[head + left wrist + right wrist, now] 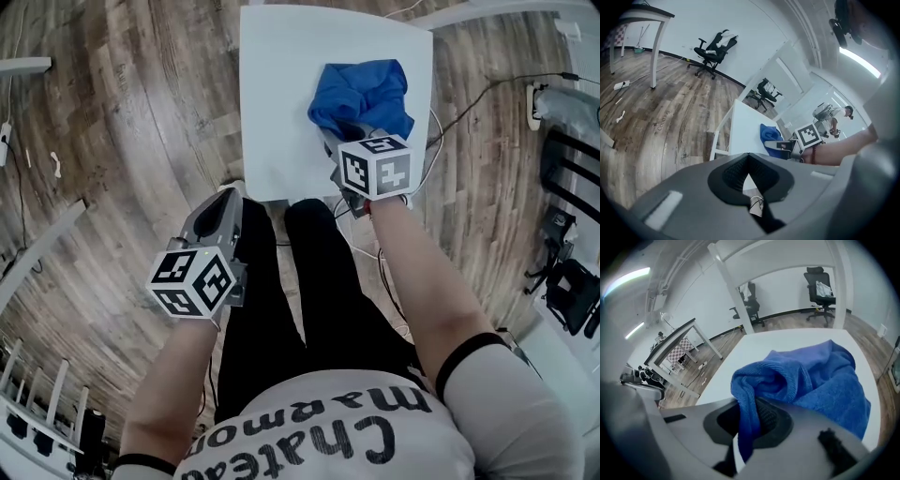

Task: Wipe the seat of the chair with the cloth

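The left gripper (223, 202) hangs clear of the work, off the near-left corner of the flat white square chair seat (281, 112) and over the wood-plank floor (122, 141). Its jaws are closed together with nothing between them.

The crumpled blue terry cloth (361, 94) lies on the seat directly ahead of the right gripper (345, 139), on the seat's right half. The right gripper's jaws are clamped on a fold at the cloth's near edge. The rest of the cloth is bunched ahead of the jaws and rests on the seat.

Recommended wiping stroke, judged from this position:
1. Hold the jaws low so that the bunched cloth, not the jaw tips, bears on the surface.
2. Sweep to the left of the tool, where the widest bare area lies.
3. Overlap the passes from the near edge to the far edge.

Clearances: the seat's right edge is near the cloth, so little travel is available on that side. The near edge lies just behind the tool. The white backrest frame (731, 287) rises beyond the far edge and limits forward reach.
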`<action>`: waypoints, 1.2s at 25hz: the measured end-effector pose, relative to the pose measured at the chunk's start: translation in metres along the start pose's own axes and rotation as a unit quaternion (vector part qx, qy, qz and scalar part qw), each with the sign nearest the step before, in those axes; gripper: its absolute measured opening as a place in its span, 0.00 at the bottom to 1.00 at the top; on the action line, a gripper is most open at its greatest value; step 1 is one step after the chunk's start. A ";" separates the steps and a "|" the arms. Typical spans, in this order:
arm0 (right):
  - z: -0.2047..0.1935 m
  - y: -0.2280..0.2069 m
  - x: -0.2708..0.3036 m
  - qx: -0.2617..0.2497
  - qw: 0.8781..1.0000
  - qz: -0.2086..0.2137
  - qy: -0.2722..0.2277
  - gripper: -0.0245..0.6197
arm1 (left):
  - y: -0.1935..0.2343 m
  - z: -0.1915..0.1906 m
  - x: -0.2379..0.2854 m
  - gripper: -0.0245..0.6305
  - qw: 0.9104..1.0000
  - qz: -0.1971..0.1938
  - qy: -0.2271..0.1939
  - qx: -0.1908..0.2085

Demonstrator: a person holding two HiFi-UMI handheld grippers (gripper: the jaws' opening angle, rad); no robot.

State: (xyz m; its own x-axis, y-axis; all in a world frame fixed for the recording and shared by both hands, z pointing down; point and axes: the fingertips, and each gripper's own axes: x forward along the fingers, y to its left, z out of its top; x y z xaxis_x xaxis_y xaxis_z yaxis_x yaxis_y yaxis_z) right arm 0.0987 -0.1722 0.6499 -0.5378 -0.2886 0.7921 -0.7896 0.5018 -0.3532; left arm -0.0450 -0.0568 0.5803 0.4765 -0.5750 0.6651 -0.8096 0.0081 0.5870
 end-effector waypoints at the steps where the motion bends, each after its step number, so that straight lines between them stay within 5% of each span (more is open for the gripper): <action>1: -0.002 -0.010 -0.005 0.005 1.000 -0.003 -0.001 0.10 | -0.008 -0.004 0.005 0.05 1.000 -0.002 0.004 0.005; 19: -0.052 -0.169 -0.100 0.115 0.990 -0.058 -0.048 0.10 | -0.122 -0.029 0.070 0.05 0.999 -0.017 0.019 0.045; 25: -0.079 -0.213 -0.142 0.131 0.979 -0.157 -0.012 0.10 | -0.137 -0.036 0.070 0.05 0.998 -0.023 0.013 0.053; 30: -0.035 -0.179 -0.179 0.034 0.988 -0.122 -0.084 0.10 | -0.131 -0.039 0.054 0.05 0.999 -0.015 -0.005 0.042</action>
State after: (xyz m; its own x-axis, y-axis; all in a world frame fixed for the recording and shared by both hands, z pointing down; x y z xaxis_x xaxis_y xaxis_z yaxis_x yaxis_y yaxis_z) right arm 0.3471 -0.1822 0.5884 -0.3651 -0.5291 0.7660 -0.9172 0.3456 -0.1984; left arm 0.0997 -0.0569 0.5574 0.4980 -0.5819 0.6430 -0.8213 -0.0786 0.5651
